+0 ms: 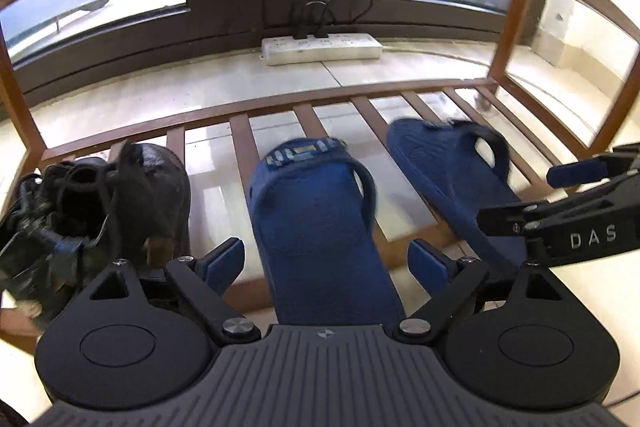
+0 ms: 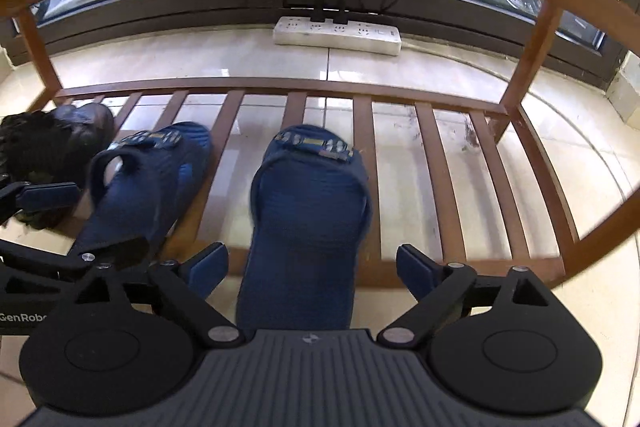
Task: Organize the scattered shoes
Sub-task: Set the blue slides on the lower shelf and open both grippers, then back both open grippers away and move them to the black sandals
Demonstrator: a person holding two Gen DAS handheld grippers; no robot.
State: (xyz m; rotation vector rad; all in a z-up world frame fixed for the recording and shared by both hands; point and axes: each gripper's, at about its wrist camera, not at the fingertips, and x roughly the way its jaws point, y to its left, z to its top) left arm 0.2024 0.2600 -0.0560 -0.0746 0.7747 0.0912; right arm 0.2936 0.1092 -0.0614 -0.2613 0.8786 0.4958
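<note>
Resting on slatted rack (image 1: 240, 131), two blue slippers (image 1: 316, 211), claws (image 1: 326, 261) open

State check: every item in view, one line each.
Left tongs: open, straddling the left slipper, not pressing.
Right tongs: open, straddling the right slipper, not pressing.
Left slipper: on rack, toe inward.
Right slipper: on rack, toe inward.
Black shoes: on rack, left end.
Power strip: two plugs in.
Rack: slats right of slippers bare.
</note>
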